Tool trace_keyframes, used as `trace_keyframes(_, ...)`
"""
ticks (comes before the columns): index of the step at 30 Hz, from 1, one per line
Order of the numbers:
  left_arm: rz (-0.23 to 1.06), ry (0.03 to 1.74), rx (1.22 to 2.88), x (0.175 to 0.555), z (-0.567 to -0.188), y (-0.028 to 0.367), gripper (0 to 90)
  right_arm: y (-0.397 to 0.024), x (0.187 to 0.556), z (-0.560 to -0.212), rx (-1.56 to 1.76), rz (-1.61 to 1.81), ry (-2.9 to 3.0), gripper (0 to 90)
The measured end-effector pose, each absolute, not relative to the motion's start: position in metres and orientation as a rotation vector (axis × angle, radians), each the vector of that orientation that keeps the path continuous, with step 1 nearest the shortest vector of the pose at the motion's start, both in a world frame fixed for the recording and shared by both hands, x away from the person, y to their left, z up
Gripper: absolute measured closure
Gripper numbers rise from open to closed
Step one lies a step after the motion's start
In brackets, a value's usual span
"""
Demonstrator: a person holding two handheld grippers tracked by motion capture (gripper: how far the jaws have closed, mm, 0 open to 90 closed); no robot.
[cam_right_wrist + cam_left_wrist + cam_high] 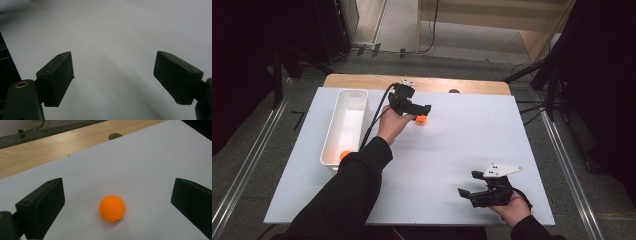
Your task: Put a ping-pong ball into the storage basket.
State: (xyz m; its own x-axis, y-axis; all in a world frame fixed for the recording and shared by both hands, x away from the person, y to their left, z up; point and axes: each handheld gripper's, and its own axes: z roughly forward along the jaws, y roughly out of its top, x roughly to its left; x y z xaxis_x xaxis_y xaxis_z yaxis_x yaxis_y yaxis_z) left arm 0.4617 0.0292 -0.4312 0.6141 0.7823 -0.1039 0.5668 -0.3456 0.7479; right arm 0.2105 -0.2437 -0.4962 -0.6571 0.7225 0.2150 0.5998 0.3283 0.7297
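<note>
We see the left gripper [421, 113] held over the far middle of the white sheet [452, 150], its jaws spread wide with an orange ball [112, 208] lying on the sheet between them, touched by neither. To its left stands a long white bin [343, 125]; something small and orange [344, 155] sits at its near end, probably a second ball, though a sleeve partly hides it. The right gripper [468, 189] rests near the sheet's front edge, jaws likewise parted and holding nothing.
</note>
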Motion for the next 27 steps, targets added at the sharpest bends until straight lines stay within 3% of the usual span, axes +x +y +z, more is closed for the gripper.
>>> trace_keyframes(27, 0.315, 1.078, 2.014, 0.477, -0.447, 0.023, 0.0, -0.244, 0.21, -0.496, 1.211, 1.245, 2.439, 15.0)
